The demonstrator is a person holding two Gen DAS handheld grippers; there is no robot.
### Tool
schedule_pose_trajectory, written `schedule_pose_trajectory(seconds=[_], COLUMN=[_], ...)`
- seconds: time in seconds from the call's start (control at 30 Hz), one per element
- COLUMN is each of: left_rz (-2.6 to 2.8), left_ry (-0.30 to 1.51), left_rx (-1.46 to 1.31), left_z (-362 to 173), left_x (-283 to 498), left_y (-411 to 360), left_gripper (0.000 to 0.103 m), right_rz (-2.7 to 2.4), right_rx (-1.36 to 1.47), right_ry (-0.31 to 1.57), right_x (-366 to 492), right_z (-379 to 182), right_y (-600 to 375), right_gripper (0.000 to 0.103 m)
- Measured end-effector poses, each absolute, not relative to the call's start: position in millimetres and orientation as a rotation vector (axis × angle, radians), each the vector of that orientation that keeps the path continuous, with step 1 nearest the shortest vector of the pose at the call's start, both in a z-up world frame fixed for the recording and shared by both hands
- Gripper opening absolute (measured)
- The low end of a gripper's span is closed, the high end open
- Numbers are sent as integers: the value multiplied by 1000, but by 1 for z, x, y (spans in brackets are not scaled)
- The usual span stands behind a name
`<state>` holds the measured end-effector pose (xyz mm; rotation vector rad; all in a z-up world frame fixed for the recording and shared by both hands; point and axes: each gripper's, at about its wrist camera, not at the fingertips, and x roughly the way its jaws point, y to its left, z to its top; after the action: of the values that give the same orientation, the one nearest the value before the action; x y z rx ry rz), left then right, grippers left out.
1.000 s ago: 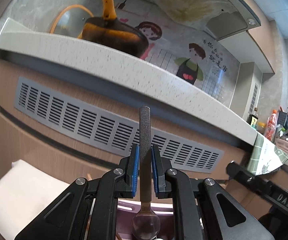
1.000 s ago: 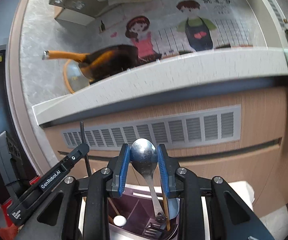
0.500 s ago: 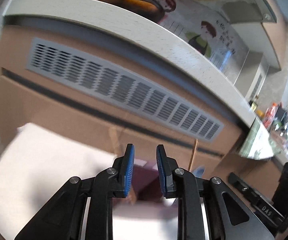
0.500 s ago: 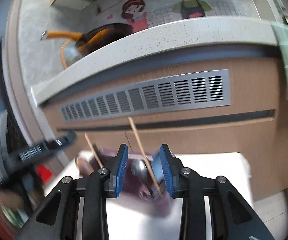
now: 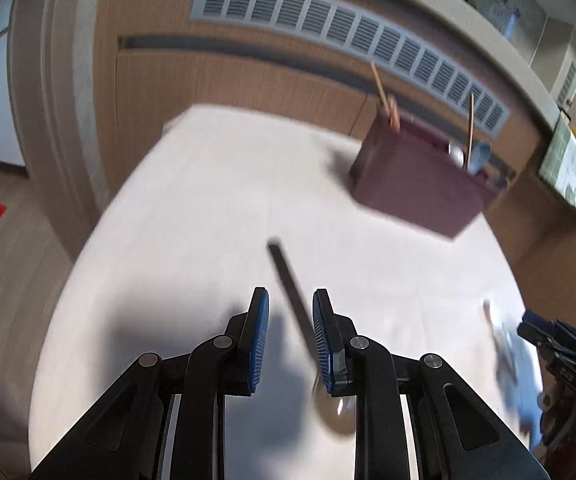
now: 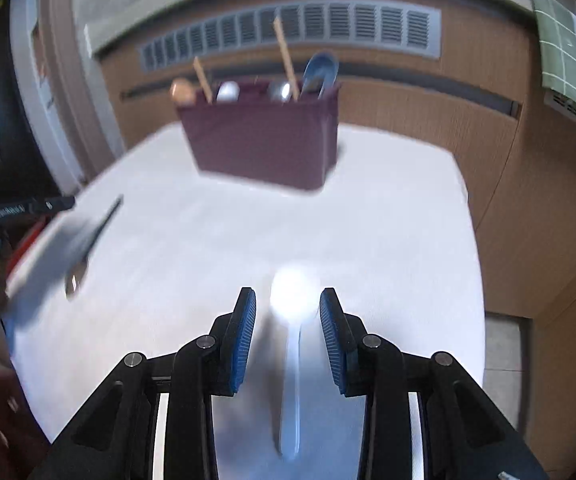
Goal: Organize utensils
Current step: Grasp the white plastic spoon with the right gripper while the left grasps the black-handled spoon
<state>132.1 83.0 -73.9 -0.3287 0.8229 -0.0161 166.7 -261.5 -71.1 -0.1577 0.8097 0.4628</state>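
The maroon utensil caddy (image 6: 261, 142) stands near the far edge of the white tabletop (image 6: 388, 208) and already holds spoons and wooden sticks, so part of the sorting appears done. Two pieces remain outside it. The left gripper (image 5: 288, 332) has its jaws partly open around the dark handle of a metal spoon (image 5: 294, 294); contact with the right pad cannot be confirmed through blur. The right gripper (image 6: 287, 332) is spread wide around a white spoon (image 6: 294, 300), pads clear of it. Only the right view shows the caddy's contents from the front; only the left view shows the dark handle's full length.
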Motion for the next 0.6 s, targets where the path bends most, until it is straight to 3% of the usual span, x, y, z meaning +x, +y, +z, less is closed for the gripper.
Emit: schedule_pose_trajectory(seconds=[0.6], left_rz=[-44], left_ry=[923], left_rx=[-349], left_z=[-88], left_x=[119], left_y=[84], left_gripper=[24], right_rz=[439], right_rx=[-222], right_ry=[884], right_x=[206], right_z=[-98], right_y=[-238], right_gripper=[32])
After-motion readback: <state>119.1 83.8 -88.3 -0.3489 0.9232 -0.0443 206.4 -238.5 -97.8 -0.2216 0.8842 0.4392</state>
